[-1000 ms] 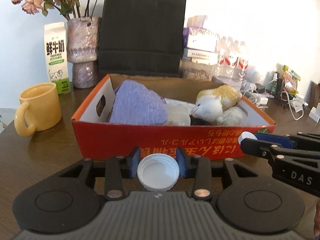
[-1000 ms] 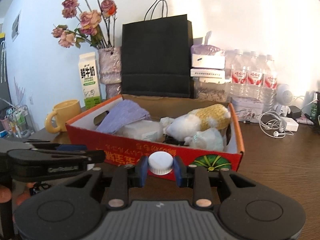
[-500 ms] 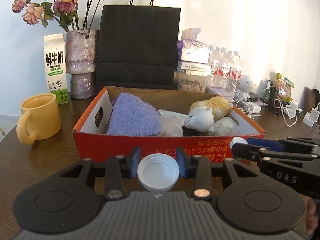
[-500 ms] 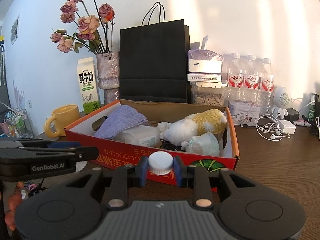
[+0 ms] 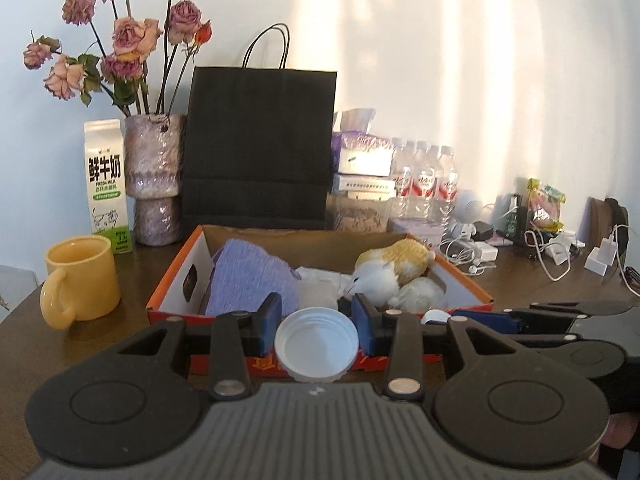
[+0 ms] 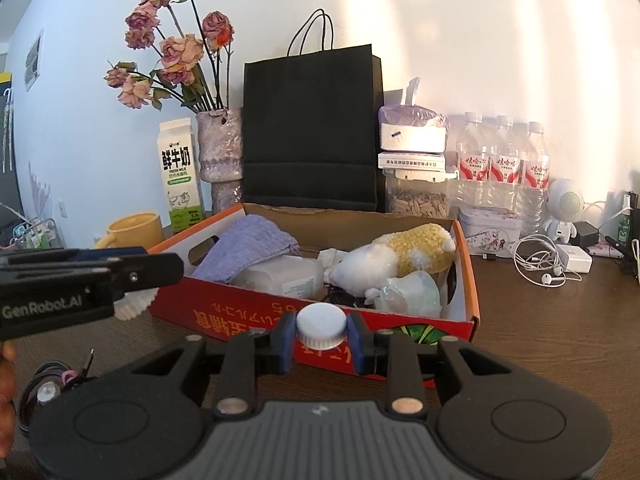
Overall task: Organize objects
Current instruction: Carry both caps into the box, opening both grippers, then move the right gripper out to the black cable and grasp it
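Note:
My left gripper [image 5: 317, 322] is shut on a wide white lid [image 5: 317, 344], whose hollow underside faces the camera. My right gripper [image 6: 321, 334] is shut on a small white ribbed bottle cap [image 6: 321, 326]. Both hang just in front of an orange-red cardboard box [image 5: 464, 284] [image 6: 468, 272]. Inside the box lie a purple cloth [image 5: 250, 276], a yellow and white plush toy [image 5: 394, 266], a clear plastic container [image 6: 280, 278] and a crumpled plastic bag [image 6: 412, 290]. The right gripper [image 5: 480, 316] also shows at the right of the left wrist view. The left gripper [image 6: 132, 276] shows at the left of the right wrist view.
A yellow mug [image 5: 82, 280], a milk carton [image 5: 106, 182], a vase of dried roses [image 5: 154, 176] and a black paper bag [image 5: 260, 144] stand behind and left of the box. Water bottles [image 6: 504, 164], chargers and earphone cables [image 6: 540, 260] crowd the right of the brown table [image 6: 560, 320].
The left gripper has risen and tilted up with the wide lid, so the box sits lower in its view and more wall shows. The right gripper holds still with its cap.

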### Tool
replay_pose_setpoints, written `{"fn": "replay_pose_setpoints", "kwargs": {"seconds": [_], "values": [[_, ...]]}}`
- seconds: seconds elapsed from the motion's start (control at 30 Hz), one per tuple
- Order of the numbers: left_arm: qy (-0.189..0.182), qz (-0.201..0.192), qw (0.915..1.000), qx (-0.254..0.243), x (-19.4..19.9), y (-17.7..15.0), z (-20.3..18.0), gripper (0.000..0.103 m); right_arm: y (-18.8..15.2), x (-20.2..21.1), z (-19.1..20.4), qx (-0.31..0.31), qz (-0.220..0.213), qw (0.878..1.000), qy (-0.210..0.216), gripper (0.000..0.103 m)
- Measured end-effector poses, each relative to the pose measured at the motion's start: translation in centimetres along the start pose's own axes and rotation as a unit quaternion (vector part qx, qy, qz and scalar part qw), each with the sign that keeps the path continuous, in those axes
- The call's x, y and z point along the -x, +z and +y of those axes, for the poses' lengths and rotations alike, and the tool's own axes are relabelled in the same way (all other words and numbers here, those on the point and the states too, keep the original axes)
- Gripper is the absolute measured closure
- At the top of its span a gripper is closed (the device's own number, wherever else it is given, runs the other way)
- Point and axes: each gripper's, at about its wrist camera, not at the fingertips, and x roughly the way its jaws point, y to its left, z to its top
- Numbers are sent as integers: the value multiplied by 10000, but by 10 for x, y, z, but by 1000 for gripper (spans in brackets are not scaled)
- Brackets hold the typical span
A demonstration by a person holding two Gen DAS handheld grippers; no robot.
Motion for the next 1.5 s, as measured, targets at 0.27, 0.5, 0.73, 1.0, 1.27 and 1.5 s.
{"fn": "replay_pose_setpoints", "kwargs": {"seconds": [0.27,0.5,0.73,1.0,1.27,1.5], "values": [[-84,-217,9996,155,-1,26,2,64,18,4,4,41,-196,9997,-138,76],[58,-297,9986,432,-39,53,13,64,52,-25,5,8,-365,9992,-168,76],[378,13,9974,607,-95,56,35,64,64,-79,-6,-219,-348,9989,-216,76],[599,358,9959,583,-121,45,50,63,57,-105,-20,-289,-103,9992,-268,76],[940,176,9937,576,-120,41,51,0,51,-107,-21,-304,27,9985,-458,4],[917,294,9933,639,-122,41,55,0,51,-107,-24,-430,53,9980,-466,0]]}}
